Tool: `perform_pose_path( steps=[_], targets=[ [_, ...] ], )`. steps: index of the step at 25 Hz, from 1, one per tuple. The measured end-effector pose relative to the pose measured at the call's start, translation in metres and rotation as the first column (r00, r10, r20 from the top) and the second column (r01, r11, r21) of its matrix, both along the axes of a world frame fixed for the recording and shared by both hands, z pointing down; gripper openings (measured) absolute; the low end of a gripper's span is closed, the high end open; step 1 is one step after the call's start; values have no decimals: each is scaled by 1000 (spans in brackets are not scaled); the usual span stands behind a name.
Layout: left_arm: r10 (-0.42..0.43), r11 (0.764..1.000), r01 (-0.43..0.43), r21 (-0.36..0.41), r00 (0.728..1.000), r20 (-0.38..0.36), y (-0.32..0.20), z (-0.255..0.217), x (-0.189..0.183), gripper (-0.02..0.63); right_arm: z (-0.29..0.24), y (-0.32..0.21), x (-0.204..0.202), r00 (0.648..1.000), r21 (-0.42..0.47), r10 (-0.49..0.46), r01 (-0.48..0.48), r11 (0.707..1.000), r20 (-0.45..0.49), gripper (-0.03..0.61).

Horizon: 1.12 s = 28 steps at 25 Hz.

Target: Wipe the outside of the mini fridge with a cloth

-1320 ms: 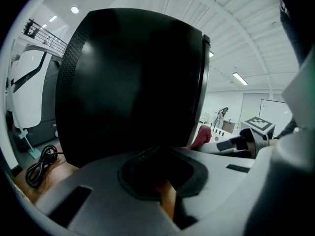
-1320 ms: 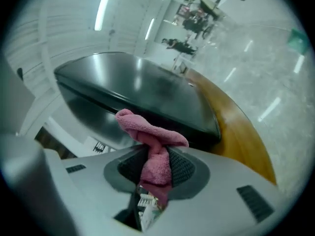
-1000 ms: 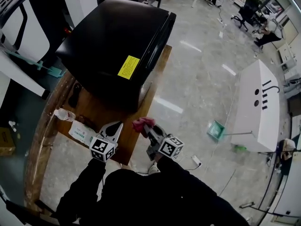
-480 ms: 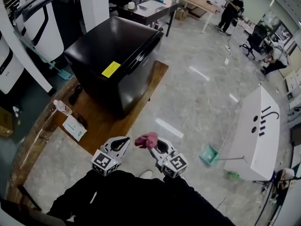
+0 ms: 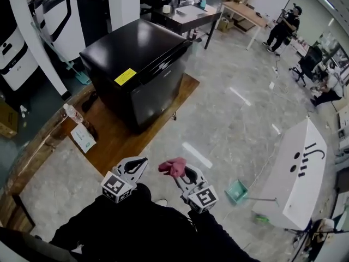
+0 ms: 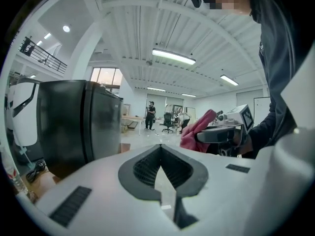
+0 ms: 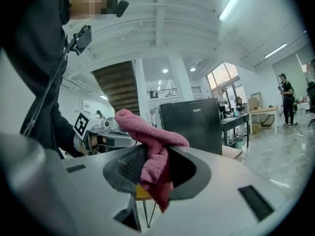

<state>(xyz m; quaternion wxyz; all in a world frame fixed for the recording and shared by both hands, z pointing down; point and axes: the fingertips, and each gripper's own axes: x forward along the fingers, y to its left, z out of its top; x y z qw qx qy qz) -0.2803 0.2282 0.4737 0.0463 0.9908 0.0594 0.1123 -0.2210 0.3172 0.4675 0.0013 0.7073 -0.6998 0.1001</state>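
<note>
Items counted: one mini fridge (image 5: 136, 59), one pink cloth (image 5: 173, 167), and two grippers, namely left gripper (image 5: 137, 164) and right gripper (image 5: 180, 172). One wooden table (image 5: 117, 141), bearing one plastic bottle (image 5: 72, 113) and one wipes packet (image 5: 83, 138). One green dustpan (image 5: 236, 191) on the floor. Two people far off: standing person (image 5: 286, 23), seated person (image 5: 327, 89).

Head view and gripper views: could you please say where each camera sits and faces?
Head view: on the person's head, looking steeply down at the fridge, left gripper and right gripper holding a cloth; dark clothing shows.
Left gripper view: on that gripper, facing along its shut jaws, tilted upward; clothing at right.
Right gripper view: on that gripper, facing along jaws clamping the cloth; clothing at left.
Shared: both gripper views show the fridge and other gripper.
</note>
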Motion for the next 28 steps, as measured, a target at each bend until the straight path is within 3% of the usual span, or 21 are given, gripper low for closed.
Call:
perform_pose_path(
  steps=[11,18,23,28],
  targets=[
    [-142,989,144,27,987,-72,-97,-32,45,6,-35,-109,44,986,29,-141,144,989,-89,129],
    [-194,980,197,19,975,-105,-155,-35,66,6,-45,-194,68,950,-5,-238,242,970,-202,132],
    [-274,960,279,26,955,-115,-187,-38,73,6,-59,-245,81,894,-6,-295,312,950,-336,133],
    [-404,911,410,46,909,-104,-204,-32,70,6,-64,-270,88,816,-16,-351,388,922,-460,133]
  ],
)
